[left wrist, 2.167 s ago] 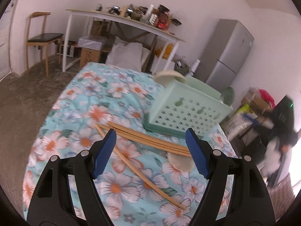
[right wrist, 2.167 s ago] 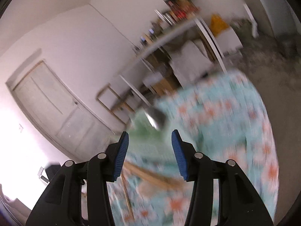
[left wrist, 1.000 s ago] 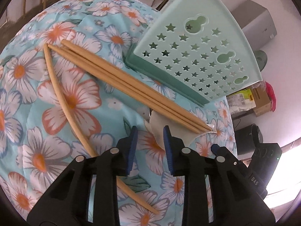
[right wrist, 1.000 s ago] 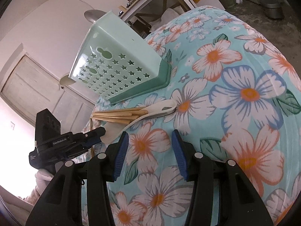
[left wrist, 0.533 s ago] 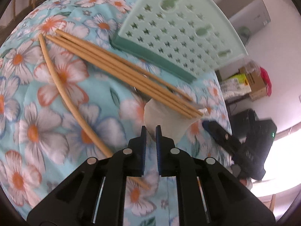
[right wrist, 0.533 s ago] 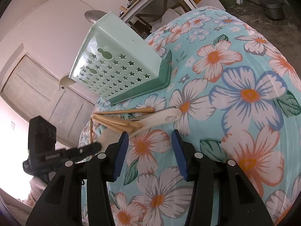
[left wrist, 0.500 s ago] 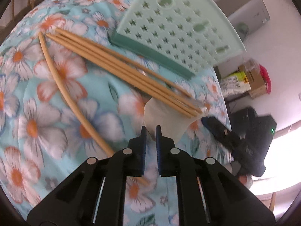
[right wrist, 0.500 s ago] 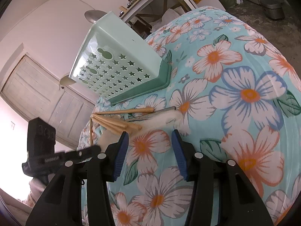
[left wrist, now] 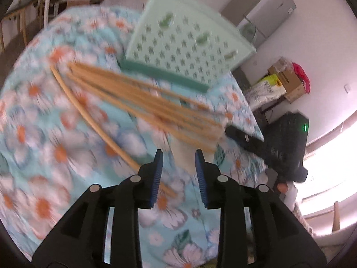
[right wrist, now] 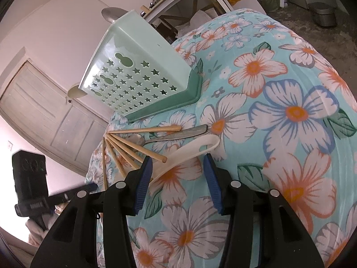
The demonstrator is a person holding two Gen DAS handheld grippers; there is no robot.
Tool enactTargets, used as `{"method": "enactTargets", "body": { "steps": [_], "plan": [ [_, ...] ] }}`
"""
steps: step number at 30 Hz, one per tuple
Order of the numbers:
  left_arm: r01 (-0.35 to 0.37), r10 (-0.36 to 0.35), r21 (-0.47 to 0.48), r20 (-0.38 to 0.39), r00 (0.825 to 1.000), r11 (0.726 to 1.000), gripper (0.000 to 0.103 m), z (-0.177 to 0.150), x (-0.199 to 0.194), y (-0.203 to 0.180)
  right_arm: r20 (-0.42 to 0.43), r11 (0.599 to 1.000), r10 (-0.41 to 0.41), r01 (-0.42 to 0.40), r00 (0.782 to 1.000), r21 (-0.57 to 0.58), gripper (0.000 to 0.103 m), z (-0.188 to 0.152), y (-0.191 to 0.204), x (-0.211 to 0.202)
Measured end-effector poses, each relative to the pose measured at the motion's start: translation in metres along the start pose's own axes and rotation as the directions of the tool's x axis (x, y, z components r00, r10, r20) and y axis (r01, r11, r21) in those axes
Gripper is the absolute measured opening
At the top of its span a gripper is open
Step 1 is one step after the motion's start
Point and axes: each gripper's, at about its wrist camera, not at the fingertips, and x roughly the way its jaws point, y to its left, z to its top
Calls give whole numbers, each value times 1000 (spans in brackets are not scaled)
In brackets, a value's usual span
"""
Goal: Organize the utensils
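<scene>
Several wooden chopsticks [right wrist: 136, 149] lie fanned out on the flowered cloth, blurred in the left wrist view as chopsticks [left wrist: 138, 98]. Beside them lie a metal spoon [right wrist: 171, 135] and a white plastic spoon [right wrist: 191, 148]. The mint green basket [right wrist: 138, 71] stands behind them. My left gripper [left wrist: 178, 156] is opening its jaws; the white spoon's bowl [left wrist: 185, 154] sits between the tips and the pads do not press it. My right gripper [right wrist: 177, 158] hovers open over the white spoon's handle. The spoon's bowl is hidden behind its left finger.
The basket [left wrist: 185, 40] holds a metal ladle [right wrist: 112, 13] and a cream ladle [right wrist: 74, 92]. The table drops away past the cloth's edge [right wrist: 323, 51]. A fridge [left wrist: 263, 11] and boxes [left wrist: 285, 80] stand beyond. The other gripper's body [left wrist: 287, 147] is close at the right.
My left gripper pinched in at the white spoon's bowl, then opened and drew up and back. The chopsticks have spread into a fan and the white spoon has shifted. The right gripper has not moved.
</scene>
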Motion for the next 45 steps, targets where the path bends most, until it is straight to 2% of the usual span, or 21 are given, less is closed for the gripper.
{"method": "enactTargets", "body": {
  "steps": [3, 5, 7, 9, 11, 17, 24, 27, 30, 34, 39, 42, 45],
  "plan": [
    [-2, 2, -8, 67, 998, 1000, 28, 28, 1, 7, 1, 1000, 4, -4, 1000, 2, 47, 0, -1, 0],
    [-29, 31, -20, 103, 994, 999, 28, 50, 9, 16, 3, 1000, 8, -8, 1000, 5, 47, 1, -1, 0],
    [-36, 38, -22, 103, 994, 999, 28, 66, 21, 22, 4, 1000, 7, -7, 1000, 4, 47, 1, -2, -1],
    [-83, 83, -4, 63, 995, 997, 28, 78, 36, 28, 5, 1000, 7, -7, 1000, 4, 47, 0, -3, -3],
    [-124, 124, -12, 11, 992, 992, 27, 81, 50, 34, 7, 1000, 10, -10, 1000, 7, 47, 0, -4, -3],
    [-150, 150, 13, -27, 988, 989, 27, 74, 39, 34, 4, 1000, 18, -18, 1000, 9, 47, 0, -5, -4],
    [-184, 187, 108, -25, 982, 977, 27, 58, 33, 29, 6, 1000, 22, -22, 1000, 12, 47, -1, -6, -7],
    [-165, 166, 128, 0, 986, 978, 27, 64, 33, 21, 7, 1000, 24, -24, 1000, 14, 47, -1, -6, -7],
    [-154, 160, 138, -34, 987, 978, 27, 68, 45, 14, 8, 1000, 25, -25, 1000, 15, 47, -1, -7, -7],
    [-76, 78, 17, -96, 992, 997, 27, 68, 52, 29, 8, 1000, 26, -26, 1000, 15, 47, -1, -6, -7],
    [6, -16, -99, -102, 995, 995, 27, 66, 51, 45, 9, 999, 28, -28, 1000, 16, 47, -1, -7, -8],
    [49, -65, -134, -117, 991, 990, 27, 68, 58, 49, 9, 1000, 26, -26, 1000, 15, 47, -1, -6, -8],
    [76, -93, -126, -133, 987, 989, 26, 70, 68, 47, 9, 1000, 27, -27, 1000, 15, 47, -1, -7, -8]
  ]
}}
